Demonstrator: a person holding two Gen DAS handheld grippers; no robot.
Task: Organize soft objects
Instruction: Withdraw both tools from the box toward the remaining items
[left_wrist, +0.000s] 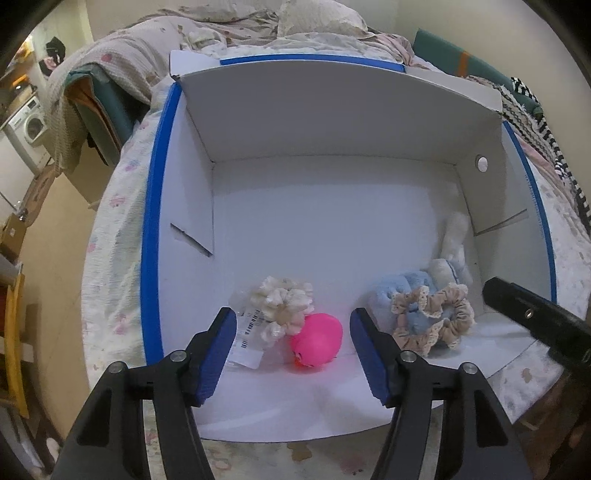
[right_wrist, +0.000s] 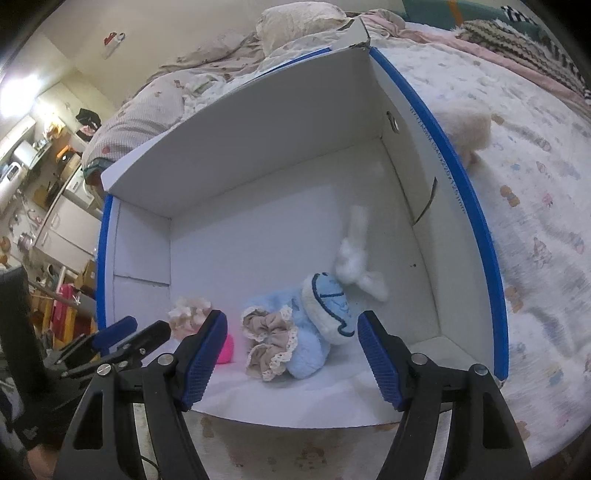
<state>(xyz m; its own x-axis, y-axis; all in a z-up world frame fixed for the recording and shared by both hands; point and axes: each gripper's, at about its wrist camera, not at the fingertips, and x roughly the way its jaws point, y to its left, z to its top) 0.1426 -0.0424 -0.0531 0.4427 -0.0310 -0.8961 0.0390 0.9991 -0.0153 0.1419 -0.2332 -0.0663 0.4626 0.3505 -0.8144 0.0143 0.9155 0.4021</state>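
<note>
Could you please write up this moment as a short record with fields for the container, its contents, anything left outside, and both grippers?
container: white box with blue rim, open, on the bed
in box, left group: cream scrunchie touching pink ball
in box, right group: beige lace scrunchie lying on blue plush toy, white fluffy piece behind it
outside box: cream fluffy item on bedspread, beside the right wall
left gripper: open, holding nothing, facing the pink ball
right gripper: open, holding nothing, facing the plush toy
</note>
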